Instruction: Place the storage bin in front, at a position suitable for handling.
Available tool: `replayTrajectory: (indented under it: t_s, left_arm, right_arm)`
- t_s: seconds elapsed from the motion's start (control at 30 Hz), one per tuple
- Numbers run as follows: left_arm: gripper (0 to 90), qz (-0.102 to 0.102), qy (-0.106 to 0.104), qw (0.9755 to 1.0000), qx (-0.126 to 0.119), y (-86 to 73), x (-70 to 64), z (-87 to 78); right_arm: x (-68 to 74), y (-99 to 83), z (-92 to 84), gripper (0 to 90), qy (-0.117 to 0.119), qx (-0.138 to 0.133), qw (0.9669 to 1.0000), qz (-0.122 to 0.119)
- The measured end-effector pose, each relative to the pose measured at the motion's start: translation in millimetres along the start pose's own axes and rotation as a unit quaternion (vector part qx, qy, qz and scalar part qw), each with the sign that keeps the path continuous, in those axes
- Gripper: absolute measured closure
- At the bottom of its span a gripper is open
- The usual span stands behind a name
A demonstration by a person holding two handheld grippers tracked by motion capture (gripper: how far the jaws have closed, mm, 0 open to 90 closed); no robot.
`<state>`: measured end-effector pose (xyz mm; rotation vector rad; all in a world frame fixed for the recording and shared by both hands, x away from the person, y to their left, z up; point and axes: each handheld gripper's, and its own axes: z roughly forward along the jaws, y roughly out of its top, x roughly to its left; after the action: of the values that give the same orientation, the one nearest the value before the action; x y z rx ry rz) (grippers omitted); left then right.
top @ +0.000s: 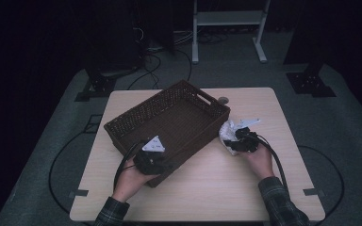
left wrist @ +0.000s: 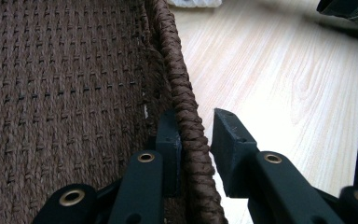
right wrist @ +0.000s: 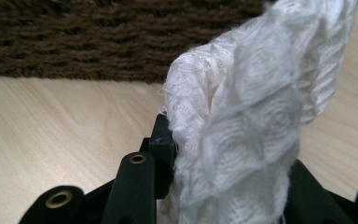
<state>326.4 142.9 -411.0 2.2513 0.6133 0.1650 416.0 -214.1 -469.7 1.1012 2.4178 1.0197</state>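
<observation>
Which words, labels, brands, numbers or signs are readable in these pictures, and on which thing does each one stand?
None: no readable text stands on the basket, the white cloth, the table, the left gripper or the right gripper.

The left gripper [left wrist: 196, 144] straddled the brown woven basket's braided rim [left wrist: 186, 116], one jaw inside touching it, the other just outside over the pale wooden table [left wrist: 270, 79].
</observation>
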Motion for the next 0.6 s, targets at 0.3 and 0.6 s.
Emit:
replayTrajectory:
  t_s: [0.3,0.6]
  left_arm:
    - [71.5,-0.001,-0.001,1.0,0.0,0.0,0.1,0.0]
    - [71.5,-0.002,-0.001,1.0,-0.001,0.1,0.2,0.1]
  right_arm:
    - [5.8,9.0,-23.3,66.0,-0.002,-0.042,0.9991,-0.005]
    - [10.1,18.3,-46.6,66.0,-0.001,-0.078,0.9969,-0.015]
